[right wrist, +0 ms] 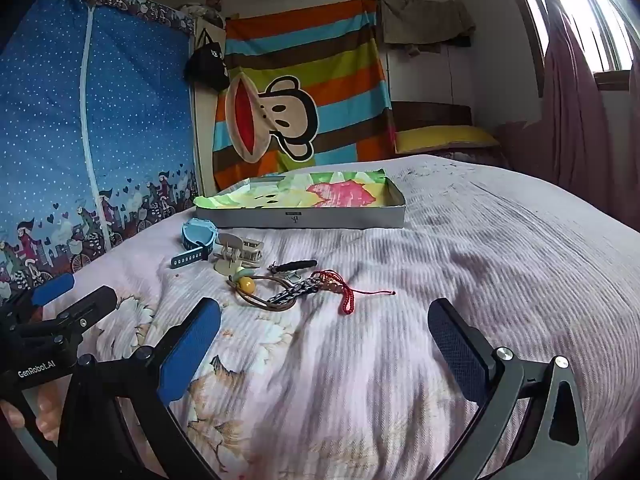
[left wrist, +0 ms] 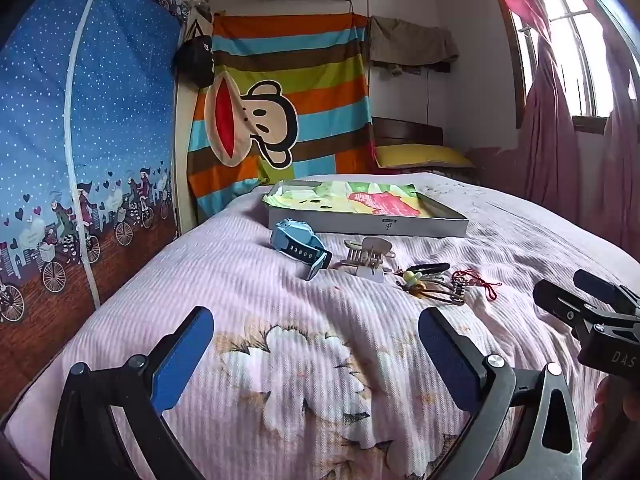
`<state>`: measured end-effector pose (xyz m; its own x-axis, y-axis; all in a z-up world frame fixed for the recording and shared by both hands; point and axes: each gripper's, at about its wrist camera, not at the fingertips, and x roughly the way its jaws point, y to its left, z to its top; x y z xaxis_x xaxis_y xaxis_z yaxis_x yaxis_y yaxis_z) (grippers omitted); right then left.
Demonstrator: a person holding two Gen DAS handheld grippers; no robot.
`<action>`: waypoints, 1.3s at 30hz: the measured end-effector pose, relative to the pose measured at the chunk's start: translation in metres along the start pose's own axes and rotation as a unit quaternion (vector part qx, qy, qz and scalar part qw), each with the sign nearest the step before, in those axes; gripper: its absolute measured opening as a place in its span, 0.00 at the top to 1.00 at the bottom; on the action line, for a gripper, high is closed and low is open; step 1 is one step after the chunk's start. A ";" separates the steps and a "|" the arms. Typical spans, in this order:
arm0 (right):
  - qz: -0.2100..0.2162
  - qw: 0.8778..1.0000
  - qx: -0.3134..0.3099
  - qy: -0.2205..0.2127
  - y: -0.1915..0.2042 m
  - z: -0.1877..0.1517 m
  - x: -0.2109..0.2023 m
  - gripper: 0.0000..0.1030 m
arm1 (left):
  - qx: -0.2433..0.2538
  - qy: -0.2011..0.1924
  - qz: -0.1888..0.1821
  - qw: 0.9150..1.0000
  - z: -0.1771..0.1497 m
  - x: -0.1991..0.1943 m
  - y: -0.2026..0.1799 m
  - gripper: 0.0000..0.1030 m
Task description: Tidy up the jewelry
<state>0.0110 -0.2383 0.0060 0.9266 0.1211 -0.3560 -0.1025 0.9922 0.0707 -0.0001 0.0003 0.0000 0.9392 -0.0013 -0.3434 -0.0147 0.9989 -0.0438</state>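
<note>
A shallow grey box [left wrist: 368, 226] [right wrist: 300, 218] lined with flowered cloth lies on the bed. In front of it lie a blue watch [left wrist: 300, 246] [right wrist: 196, 240], a beige hair claw [left wrist: 366, 256] [right wrist: 238, 252], a black clip [left wrist: 430, 269] [right wrist: 294, 266], a brown cord bracelet with a yellow bead [left wrist: 434, 292] [right wrist: 256, 292] and a red string bracelet [left wrist: 486, 284] [right wrist: 346, 292]. My left gripper [left wrist: 316, 344] is open and empty, well short of the watch. My right gripper [right wrist: 326, 344] is open and empty, just short of the bracelets.
The bed has a pink ribbed flowered cover [left wrist: 300, 360] [right wrist: 480, 260]. A blue fabric wardrobe [left wrist: 80, 140] stands at the left, a striped monkey cloth [left wrist: 280, 100] hangs behind, a yellow pillow [left wrist: 420, 157] lies beyond, and red curtains [left wrist: 560, 140] hang at the right.
</note>
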 end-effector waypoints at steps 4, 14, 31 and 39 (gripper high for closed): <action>0.000 1.000 -0.001 -0.001 0.001 0.000 0.000 0.01 | 0.002 0.000 0.000 1.000 0.000 0.000 0.000 0.00; 0.000 1.000 0.000 -0.002 -0.002 -0.002 0.001 0.01 | 0.004 0.000 0.001 1.000 0.000 0.000 -0.001 0.00; 0.003 1.000 0.002 -0.001 0.003 -0.001 -0.002 0.01 | 0.001 -0.001 0.001 1.000 0.001 -0.002 0.000 0.00; 0.003 1.000 0.002 -0.002 0.003 -0.001 -0.003 0.01 | 0.001 -0.001 0.000 1.000 0.002 -0.002 0.001 0.00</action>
<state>0.0077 -0.2360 0.0061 0.9271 0.1272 -0.3524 -0.1070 0.9913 0.0765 -0.0013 0.0010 0.0021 0.9400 -0.0008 -0.3412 -0.0143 0.9990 -0.0419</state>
